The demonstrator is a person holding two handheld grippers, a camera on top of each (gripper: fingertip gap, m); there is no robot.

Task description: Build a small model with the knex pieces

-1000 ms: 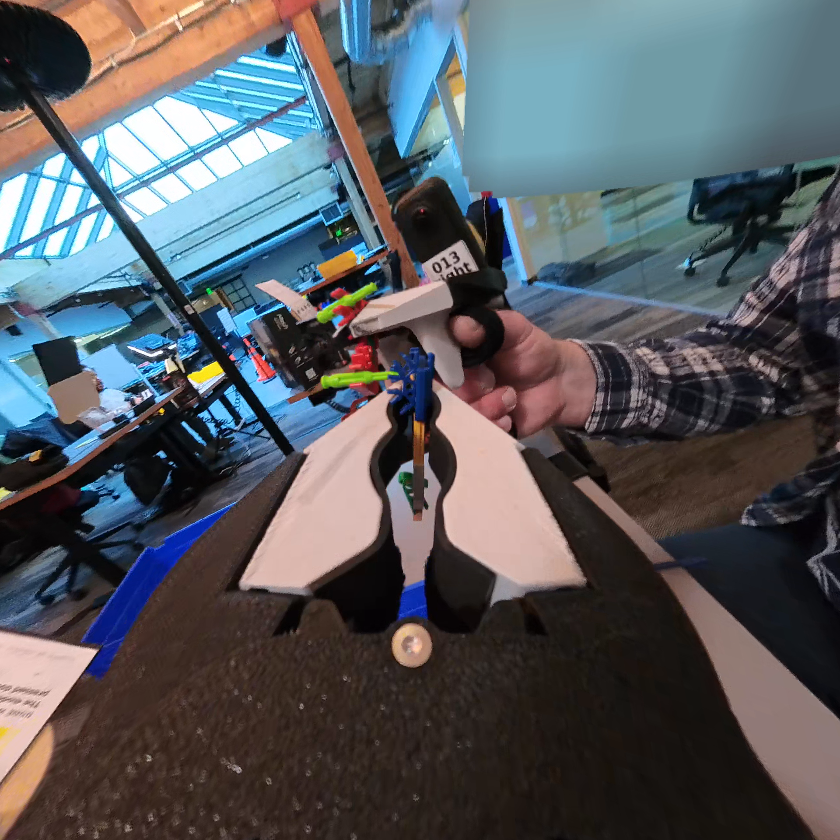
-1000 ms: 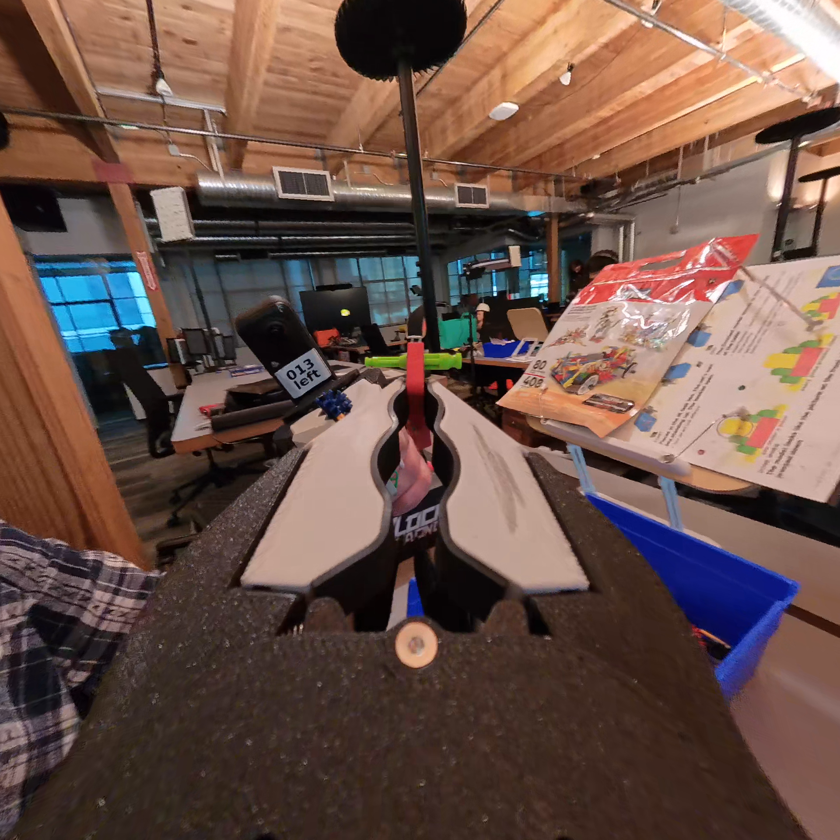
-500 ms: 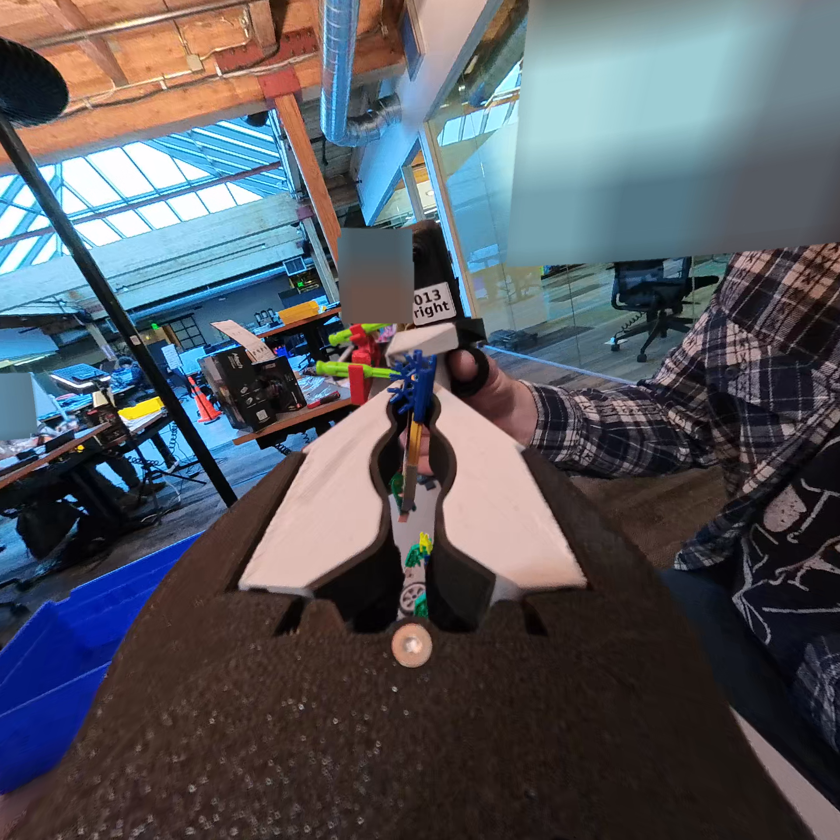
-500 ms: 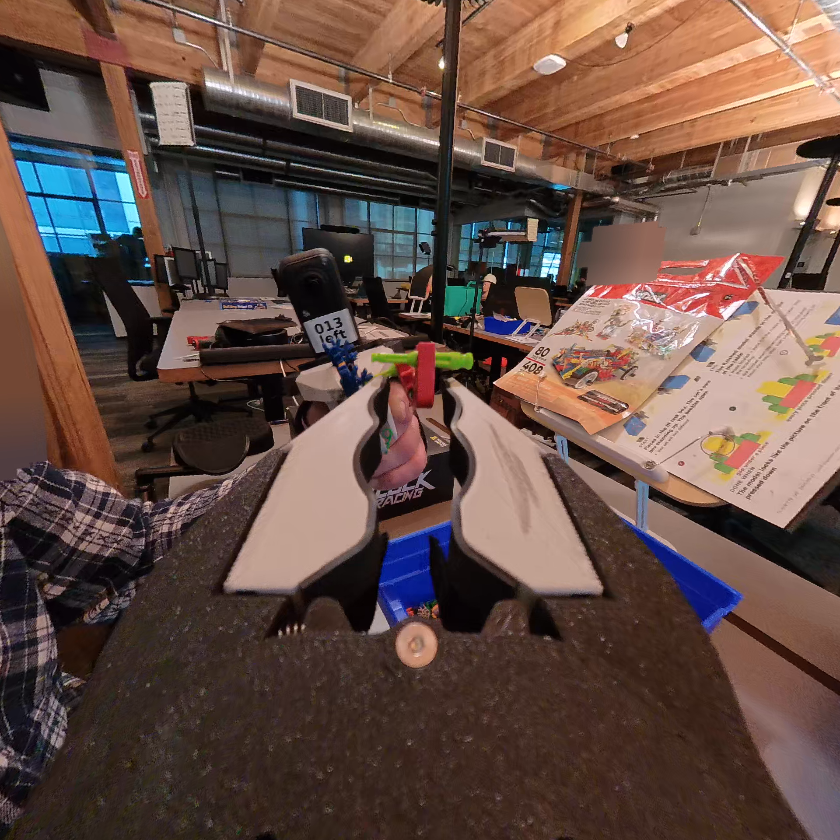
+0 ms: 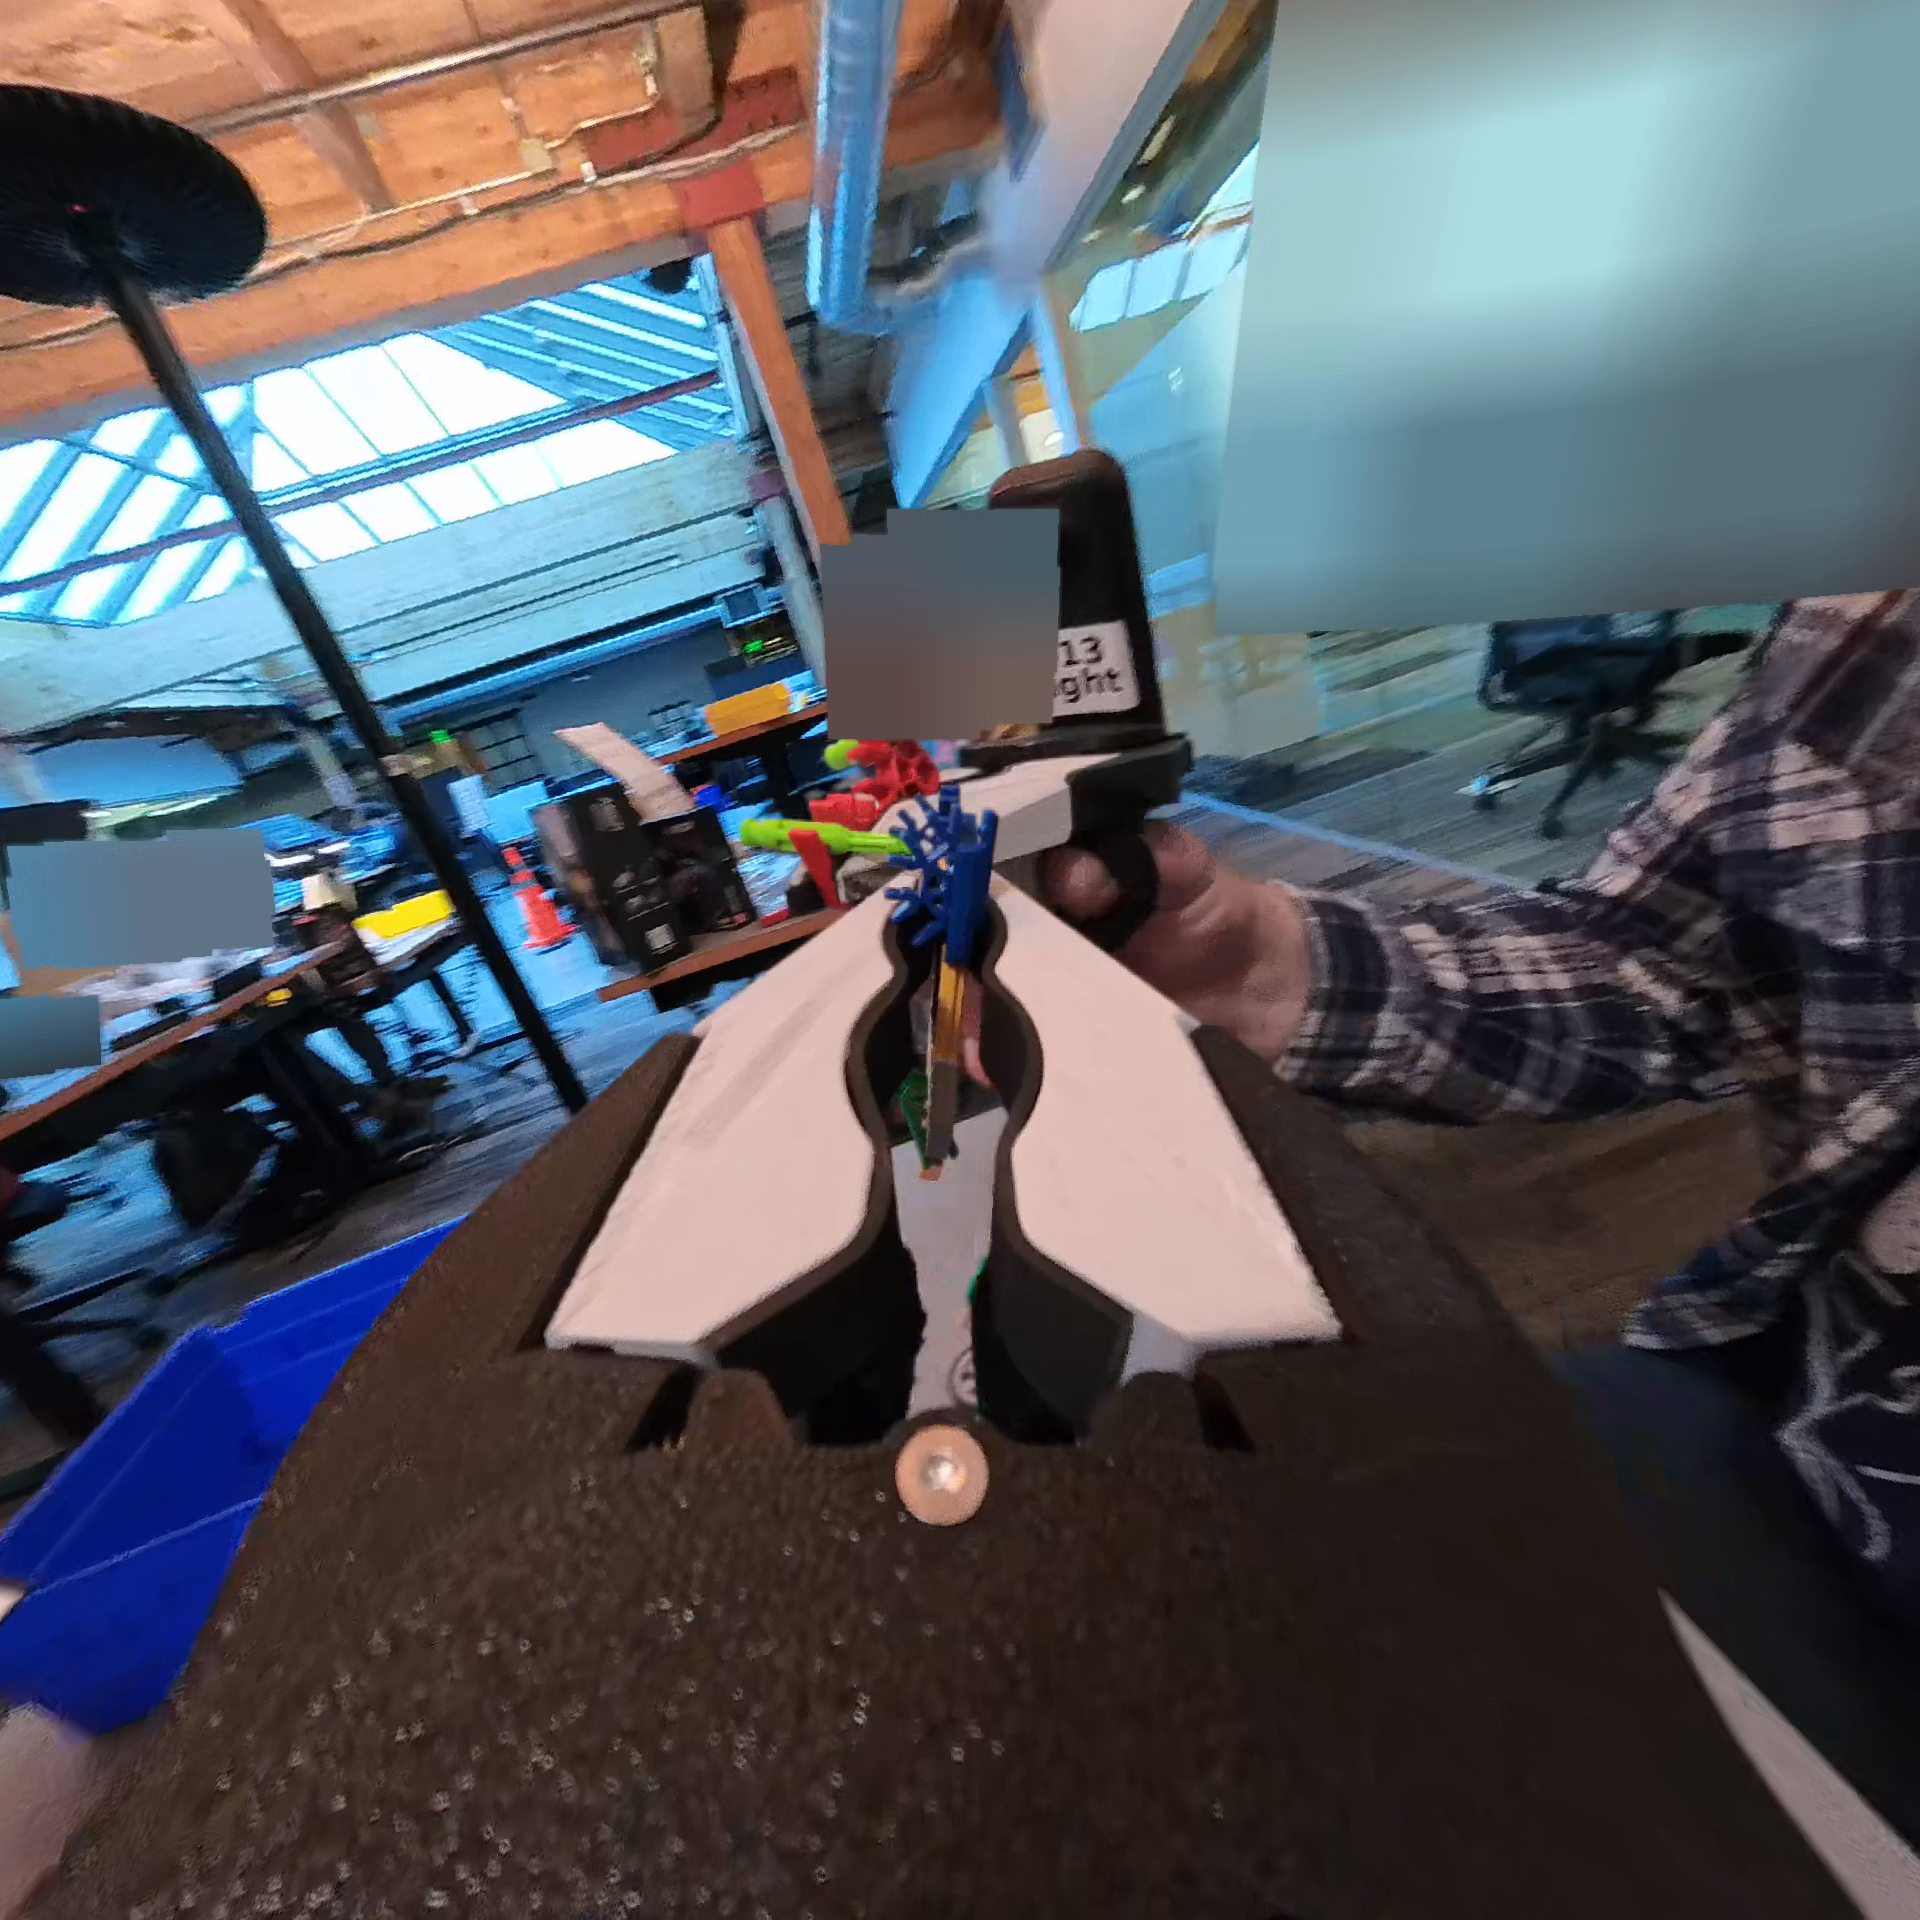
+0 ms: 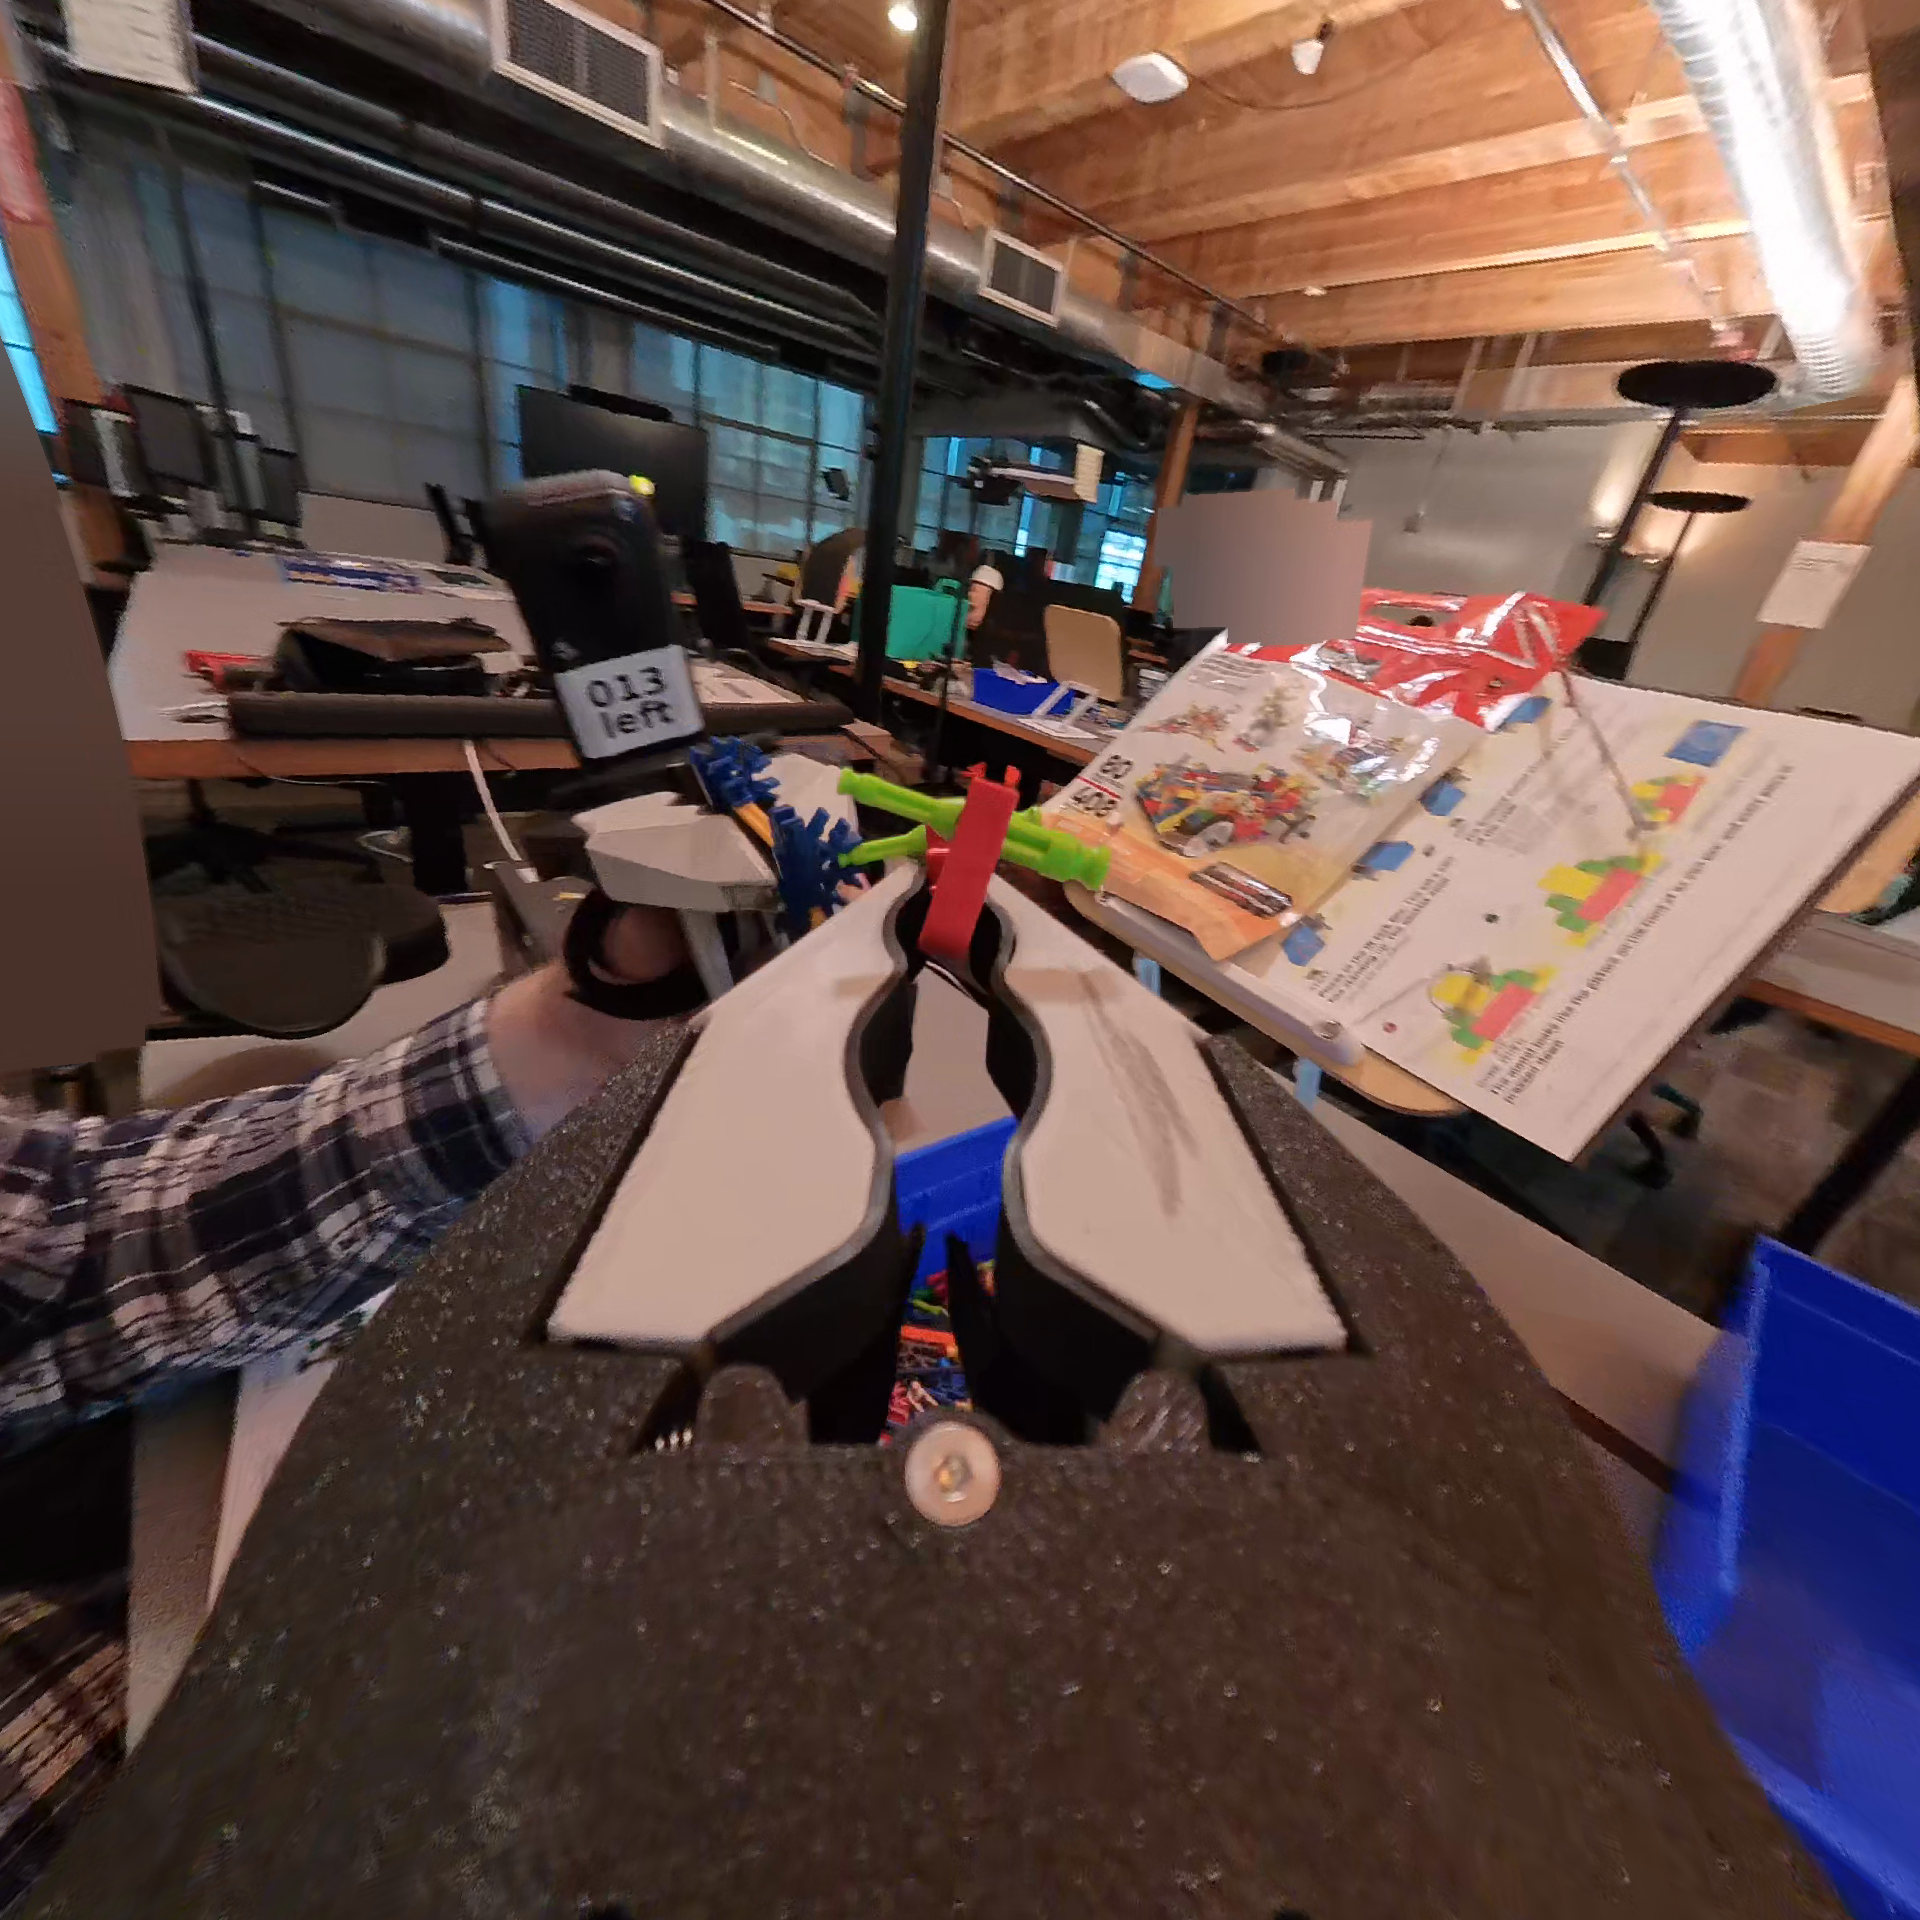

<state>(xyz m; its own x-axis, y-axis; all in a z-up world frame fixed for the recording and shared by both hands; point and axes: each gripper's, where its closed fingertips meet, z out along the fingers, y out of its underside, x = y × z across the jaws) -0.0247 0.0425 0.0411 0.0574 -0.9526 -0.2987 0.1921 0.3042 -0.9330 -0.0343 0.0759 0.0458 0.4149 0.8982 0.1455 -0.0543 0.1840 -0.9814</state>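
Note:
My left gripper (image 5: 940, 914) is shut on a toy piece: a blue snowflake connector (image 5: 940, 857) on a yellow rod (image 5: 948, 1023). My right gripper (image 6: 961, 899) is shut on a red connector (image 6: 968, 868) that carries two green rods (image 6: 971, 821). Both are held up in the air, facing each other. In the left wrist view the right gripper (image 5: 1023, 821) is just behind the blue connector, with its red and green piece (image 5: 831, 831) to the left. In the right wrist view the left gripper (image 6: 675, 852) holds blue connectors (image 6: 816, 857) that nearly touch a green rod's end.
A blue bin (image 6: 1808, 1496) is at the lower right and another with loose toy pieces (image 6: 940, 1195) lies below my right gripper. A tilted board with picture sheets and a red bag (image 6: 1455, 821) stands to the right. A black pole (image 5: 343, 675) rises at the left. A plaid sleeve (image 5: 1621, 997) reaches in. Less than 4 cm separates the two grippers' tips.
The two grippers have drawn closer, so the blue connector now sits next to the green rod's end. Both views have tilted and swung; more of the blue bins shows.

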